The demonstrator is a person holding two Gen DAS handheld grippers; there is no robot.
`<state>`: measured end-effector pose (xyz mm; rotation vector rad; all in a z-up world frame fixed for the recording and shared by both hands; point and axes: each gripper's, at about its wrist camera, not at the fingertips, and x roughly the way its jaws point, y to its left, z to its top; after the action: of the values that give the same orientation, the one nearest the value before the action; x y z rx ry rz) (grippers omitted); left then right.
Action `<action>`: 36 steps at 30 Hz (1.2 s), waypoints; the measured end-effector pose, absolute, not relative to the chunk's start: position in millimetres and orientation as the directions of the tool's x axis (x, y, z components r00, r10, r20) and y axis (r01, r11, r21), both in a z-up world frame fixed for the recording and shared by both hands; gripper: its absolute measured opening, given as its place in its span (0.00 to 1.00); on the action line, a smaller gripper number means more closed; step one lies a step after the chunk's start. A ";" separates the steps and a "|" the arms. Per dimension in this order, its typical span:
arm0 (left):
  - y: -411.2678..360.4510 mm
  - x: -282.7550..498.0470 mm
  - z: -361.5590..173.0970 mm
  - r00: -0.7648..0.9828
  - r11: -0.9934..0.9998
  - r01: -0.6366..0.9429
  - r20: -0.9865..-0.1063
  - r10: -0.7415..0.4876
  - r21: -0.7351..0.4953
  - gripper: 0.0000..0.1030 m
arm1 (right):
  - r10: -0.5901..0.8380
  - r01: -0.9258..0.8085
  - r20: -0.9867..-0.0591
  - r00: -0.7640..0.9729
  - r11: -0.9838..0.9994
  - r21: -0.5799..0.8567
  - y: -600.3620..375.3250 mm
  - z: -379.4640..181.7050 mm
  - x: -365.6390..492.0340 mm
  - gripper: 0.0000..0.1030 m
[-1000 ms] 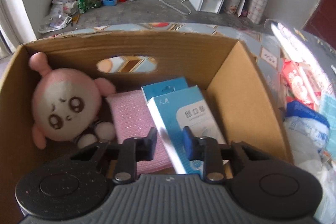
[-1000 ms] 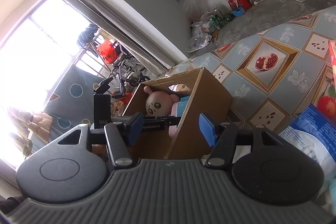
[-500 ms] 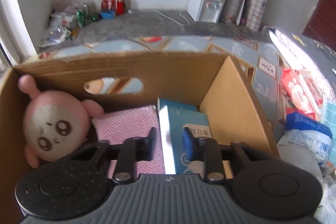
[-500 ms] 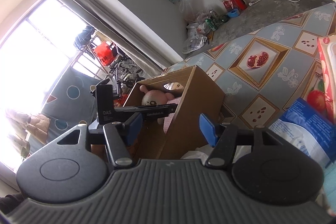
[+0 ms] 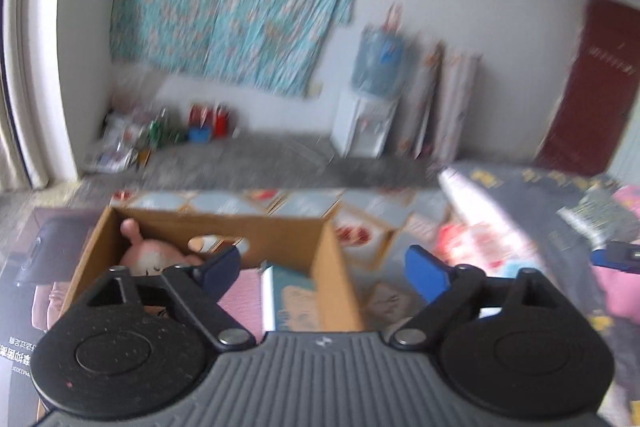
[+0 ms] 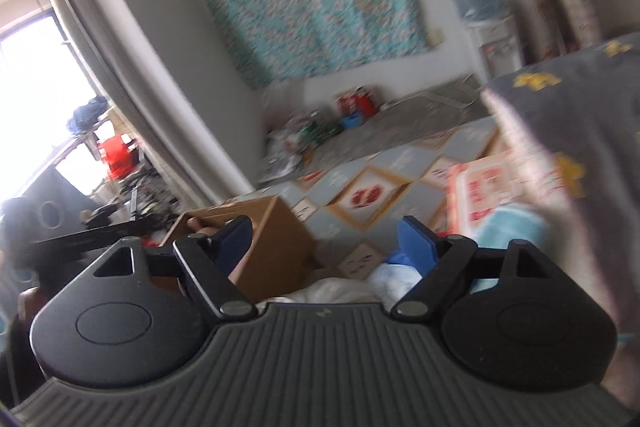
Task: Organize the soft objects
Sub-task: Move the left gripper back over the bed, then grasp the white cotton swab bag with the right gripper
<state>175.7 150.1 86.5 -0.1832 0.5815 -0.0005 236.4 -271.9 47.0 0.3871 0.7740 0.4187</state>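
Both grippers now sit farther back and higher than before, so the brown cardboard box (image 5: pixel 224 267) looks smaller, low and left of centre. Jaws of the left gripper (image 5: pixel 324 269) have just been opening and stand wide apart, empty; the right gripper (image 6: pixel 324 239) likewise. Inside the box lie one round pink plush toy (image 5: pixel 146 259), one flat pink textured pad (image 5: pixel 240 301) and a glossy blue carton (image 5: pixel 290 301) standing at its right wall. Everything is motion-blurred.
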 end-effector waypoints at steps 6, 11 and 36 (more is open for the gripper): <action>106.2 110.2 107.7 0.869 0.974 0.042 -0.473 -0.146 -0.224 1.00 | 0.409 -0.137 -0.582 0.703 0.881 0.454 -324.6 59.8 179.1 0.83; 64.3 80.8 92.3 0.850 0.956 0.110 -0.473 -0.231 -0.270 1.00 | 0.379 -0.051 -0.603 0.702 0.871 0.488 -359.1 44.6 137.4 0.83; -169.4 156.1 -48.2 0.669 0.909 0.377 -0.626 -0.400 -0.179 0.58 | 0.354 0.140 -0.751 0.557 0.852 0.505 -429.2 -88.9 157.1 0.63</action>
<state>156.1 -169.4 -48.2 -0.0353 0.7140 -0.4380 157.1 -429.2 -88.9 0.5591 0.9853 0.1345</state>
